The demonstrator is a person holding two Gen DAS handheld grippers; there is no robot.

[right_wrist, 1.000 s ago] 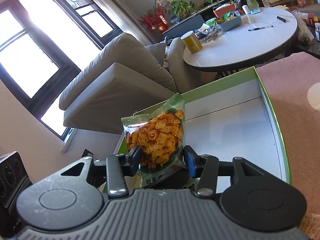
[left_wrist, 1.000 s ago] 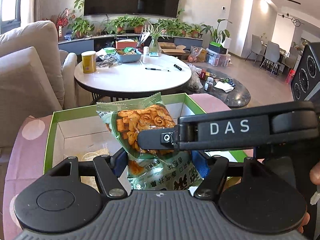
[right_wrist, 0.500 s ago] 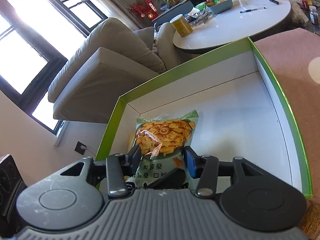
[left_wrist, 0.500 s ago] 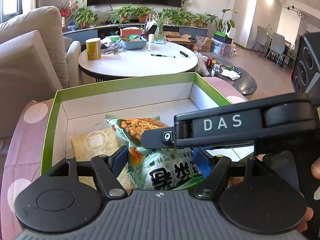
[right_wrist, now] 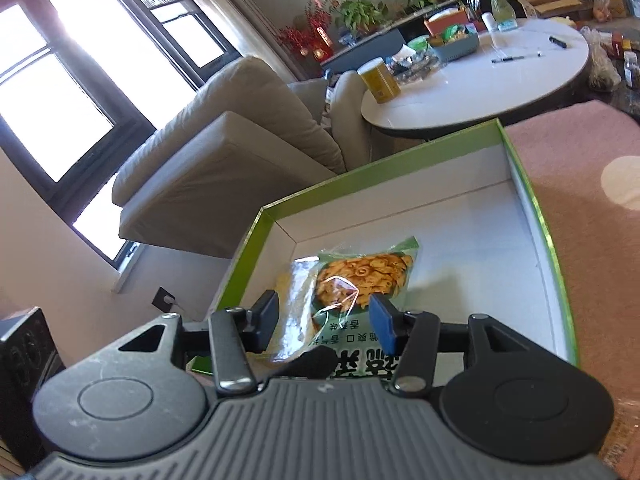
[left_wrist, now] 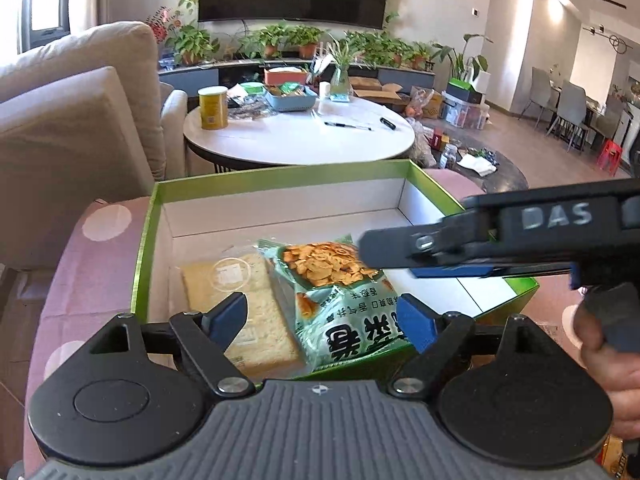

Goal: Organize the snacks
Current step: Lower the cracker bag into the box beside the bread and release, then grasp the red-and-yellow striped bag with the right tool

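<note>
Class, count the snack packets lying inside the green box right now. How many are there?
2: a green bag of orange crackers mid-box, and a pale biscuit packet at its left, partly beneath it. Others may hide behind the grippers.

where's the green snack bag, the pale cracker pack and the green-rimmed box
green plastic bag of orange snacks (left_wrist: 340,300), left wrist view, on its printed green middle
pale flat cracker pack (left_wrist: 240,300), left wrist view, on its clear wrapper
green-rimmed white cardboard box (left_wrist: 280,170), left wrist view, on its far green rim
</note>
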